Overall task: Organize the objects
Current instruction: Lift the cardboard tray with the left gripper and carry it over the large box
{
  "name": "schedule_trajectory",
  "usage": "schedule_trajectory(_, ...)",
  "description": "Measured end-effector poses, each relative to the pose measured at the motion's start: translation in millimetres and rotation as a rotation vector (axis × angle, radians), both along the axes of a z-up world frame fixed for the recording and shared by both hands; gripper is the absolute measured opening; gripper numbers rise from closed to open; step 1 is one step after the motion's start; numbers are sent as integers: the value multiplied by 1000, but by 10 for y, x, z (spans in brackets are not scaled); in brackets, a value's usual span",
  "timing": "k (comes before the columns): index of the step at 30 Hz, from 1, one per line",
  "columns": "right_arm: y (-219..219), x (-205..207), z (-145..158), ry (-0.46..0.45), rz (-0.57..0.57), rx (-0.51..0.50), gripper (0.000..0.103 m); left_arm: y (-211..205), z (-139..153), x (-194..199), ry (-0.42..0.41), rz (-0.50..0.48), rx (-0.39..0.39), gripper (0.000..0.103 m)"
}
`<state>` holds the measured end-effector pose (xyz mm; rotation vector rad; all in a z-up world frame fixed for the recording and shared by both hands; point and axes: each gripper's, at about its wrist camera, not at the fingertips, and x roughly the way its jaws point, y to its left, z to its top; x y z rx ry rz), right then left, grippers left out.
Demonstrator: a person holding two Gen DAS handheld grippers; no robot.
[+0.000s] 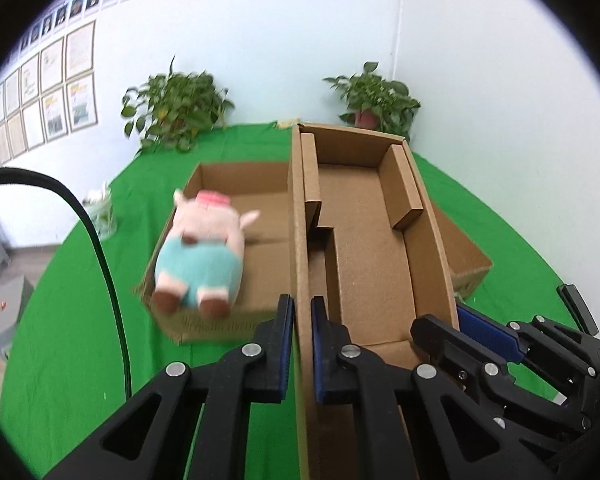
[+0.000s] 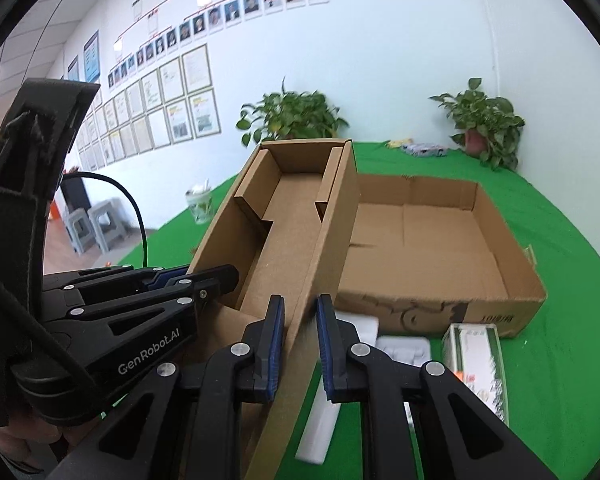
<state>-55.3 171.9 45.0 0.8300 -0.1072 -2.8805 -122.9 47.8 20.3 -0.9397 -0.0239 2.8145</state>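
pinching opposite long walls, the left gripper [image 1: 301, 344] and right gripper [image 2: 300, 344], each nearly closed on cardboard, hold the narrow cardboard tray [image 1: 360, 216] lengthwise away from both, over the wide open box [image 2: 440, 240].

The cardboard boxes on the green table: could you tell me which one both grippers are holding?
The narrow cardboard lid with folded inner flaps: the left gripper and right gripper each pinch a side wall. The wide shallow box underneath holds the plush pig.

Two potted plants [image 1: 176, 110] [image 1: 376, 98], framed wall papers [image 2: 172, 96], grey stools [image 2: 96, 226].
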Motion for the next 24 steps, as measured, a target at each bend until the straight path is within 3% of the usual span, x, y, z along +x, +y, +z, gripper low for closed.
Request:
schedule_trajectory(13, 424, -516, 622, 125, -93, 5, 13, 233, 522, -611, 102, -41, 23, 7)
schedule_trajectory(24, 579, -1090, 783, 111, -91, 5, 13, 344, 563, -1026, 81, -41, -1, 7)
